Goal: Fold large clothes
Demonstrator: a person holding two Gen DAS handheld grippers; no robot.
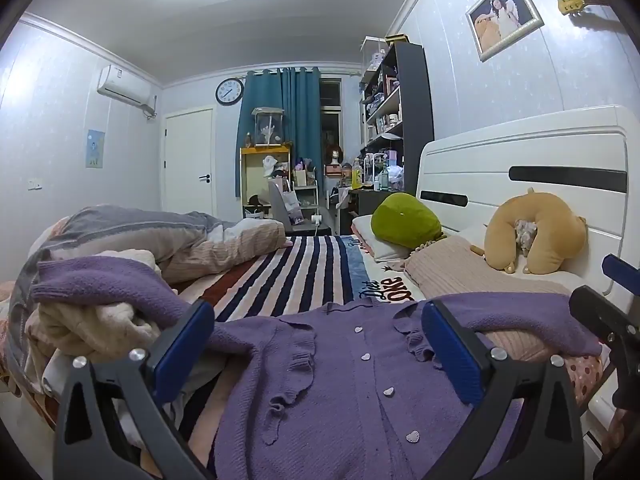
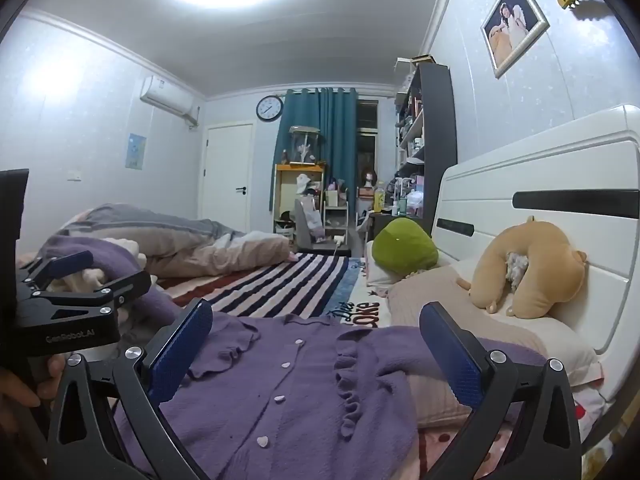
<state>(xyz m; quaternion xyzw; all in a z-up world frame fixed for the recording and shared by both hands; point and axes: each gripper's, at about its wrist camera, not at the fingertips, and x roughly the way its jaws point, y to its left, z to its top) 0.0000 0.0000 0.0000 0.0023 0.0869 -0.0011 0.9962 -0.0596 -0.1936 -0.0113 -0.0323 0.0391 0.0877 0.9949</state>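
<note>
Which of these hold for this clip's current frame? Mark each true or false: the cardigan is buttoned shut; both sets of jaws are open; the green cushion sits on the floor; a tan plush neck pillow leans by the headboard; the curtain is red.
1. The purple knitted cardigan with heart-shaped buttons is buttoned shut. True.
2. Left gripper and right gripper both have open jaws, holding nothing. True.
3. The round green cushion sits on the floor. False: it rests on a white pillow on the bed.
4. A tan plush neck pillow leans by the white headboard. True.
5. The curtain is red. False: it is teal.
</note>
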